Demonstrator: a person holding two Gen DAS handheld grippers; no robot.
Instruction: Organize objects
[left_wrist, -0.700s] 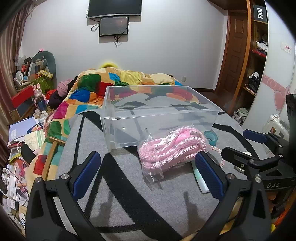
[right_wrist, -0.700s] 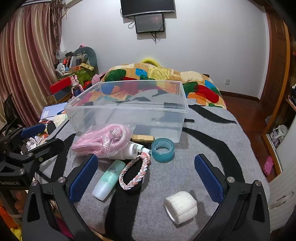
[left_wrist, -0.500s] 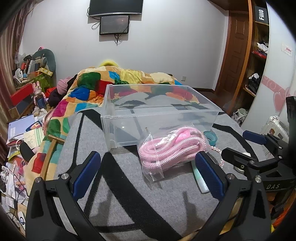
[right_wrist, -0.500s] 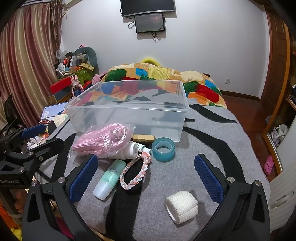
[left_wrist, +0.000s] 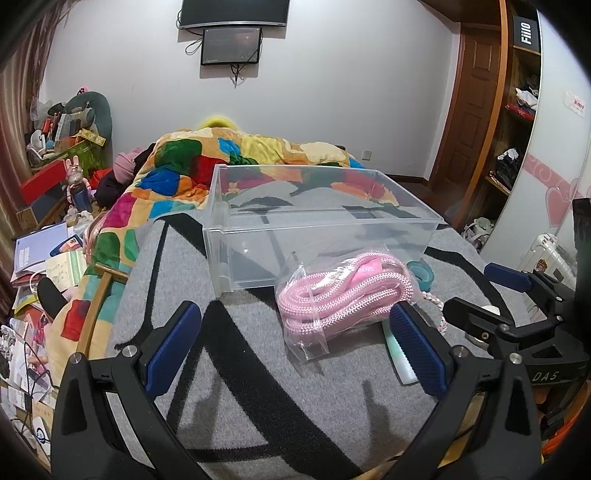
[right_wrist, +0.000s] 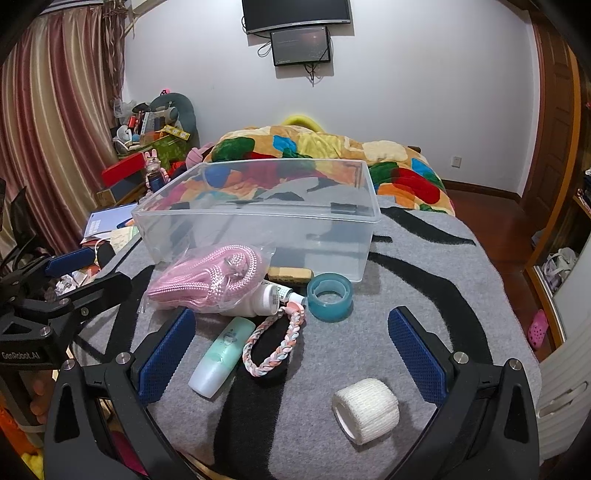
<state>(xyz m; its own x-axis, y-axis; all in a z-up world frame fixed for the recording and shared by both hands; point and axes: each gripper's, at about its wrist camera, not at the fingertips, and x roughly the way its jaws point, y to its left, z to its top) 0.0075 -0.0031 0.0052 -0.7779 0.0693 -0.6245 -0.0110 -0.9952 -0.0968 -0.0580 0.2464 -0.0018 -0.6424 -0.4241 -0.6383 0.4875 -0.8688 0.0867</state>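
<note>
An empty clear plastic bin stands on a grey blanket with black stripes. In front of it lies a bagged pink rope. Beside the bag lie a white bottle, a mint tube, a braided pink loop, a teal tape roll, a tan block and a white bandage roll. My left gripper is open and empty just short of the bag. My right gripper is open and empty above the braided loop.
A colourful quilt covers the bed behind the bin. Clutter, papers and boxes fill the floor at the left. A wooden door and shelves stand at the right. The blanket's edge drops off near both grippers.
Both grippers have barely moved; the left view has shifted very slightly. Nothing was taken hold of or let go.
</note>
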